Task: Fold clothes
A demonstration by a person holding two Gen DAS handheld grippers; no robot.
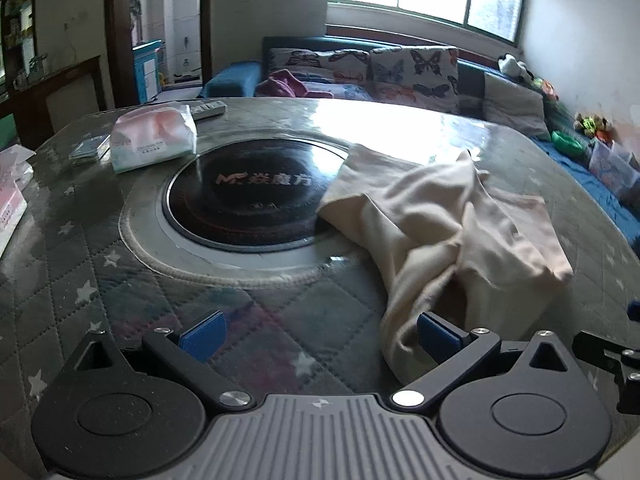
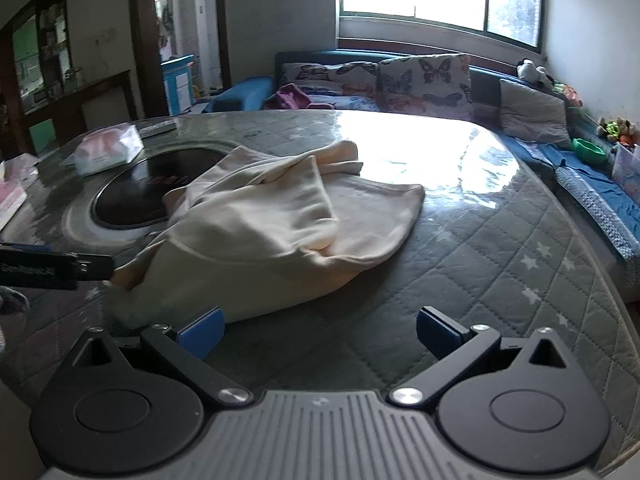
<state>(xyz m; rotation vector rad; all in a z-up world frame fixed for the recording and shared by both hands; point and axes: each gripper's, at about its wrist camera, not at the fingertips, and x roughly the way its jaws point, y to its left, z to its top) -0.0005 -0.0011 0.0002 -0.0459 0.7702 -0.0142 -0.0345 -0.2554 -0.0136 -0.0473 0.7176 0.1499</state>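
Observation:
A crumpled cream garment (image 1: 436, 232) lies on the quilted grey table cover (image 1: 120, 288), partly over the black round hotplate (image 1: 248, 196). My left gripper (image 1: 320, 334) is open just above the table; its right blue pad (image 1: 434, 334) touches the garment's near edge. In the right wrist view the same garment (image 2: 272, 224) lies ahead and to the left. My right gripper (image 2: 318, 332) is open, with its left pad (image 2: 202, 332) at the garment's near hem and bare table cover (image 2: 500, 280) between the fingers. The left gripper's body (image 2: 52, 268) shows at the left edge.
A tissue pack (image 1: 154, 138), a remote (image 1: 208, 109) and a small flat box (image 1: 90, 148) sit at the table's far left. Pink packaging (image 1: 10, 192) lies at the left edge. A sofa with butterfly cushions (image 1: 400, 68) and toys stands behind and to the right.

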